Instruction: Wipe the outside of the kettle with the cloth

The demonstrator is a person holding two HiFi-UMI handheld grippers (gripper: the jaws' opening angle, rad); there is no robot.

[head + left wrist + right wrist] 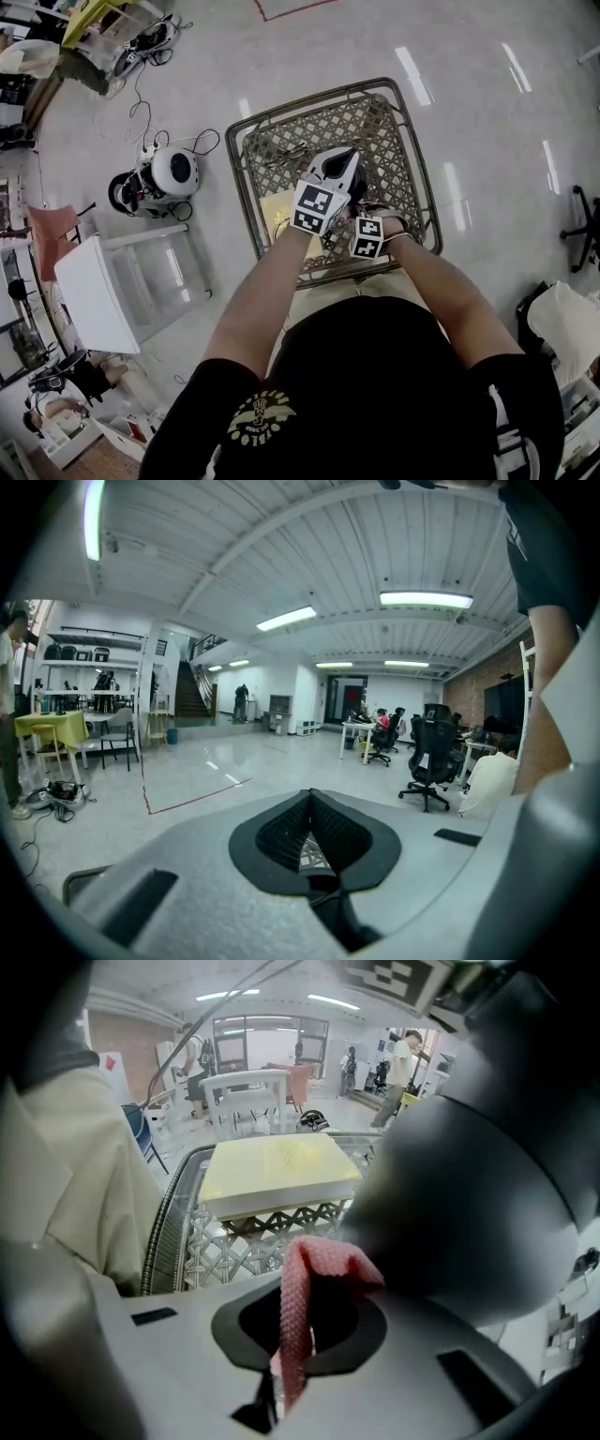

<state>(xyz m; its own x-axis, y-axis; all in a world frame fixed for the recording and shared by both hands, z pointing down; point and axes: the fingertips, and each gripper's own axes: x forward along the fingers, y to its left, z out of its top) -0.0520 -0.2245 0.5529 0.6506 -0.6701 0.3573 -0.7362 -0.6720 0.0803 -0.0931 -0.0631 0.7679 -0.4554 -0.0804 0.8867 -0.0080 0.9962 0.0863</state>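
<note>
The kettle (469,1194) appears as a dark, rounded body that fills the right half of the right gripper view; it is close and out of focus, so the name is a fair guess more than a clear reading, and in the head view it is mostly hidden under the two marker cubes at the middle of the frame. The pink cloth (300,1307) sits at the lower middle of that view; its folded upper end lies against the lower edge of the dark body and seems to touch it. The right gripper (298,1330) is clenched on the cloth, pinching a narrow fold of it. The left gripper (309,803) has its jaws pressed together with nothing between them; only a sliver of lattice shows past them, and it steadies nothing. Behind the cloth, in the upper middle, a pale yellow block (277,1171) rests on the lattice table (375,122).

The step in hand looks like the wipe itself, barely begun. The risks follow from the grip: so thin a pinch may let the cloth drag out when it rubs; only a small bunch meets the surface, so the hard jaw body may scrape the kettle; and, unheld, the kettle could slide or tip on the open lattice under a sideways push.
</note>
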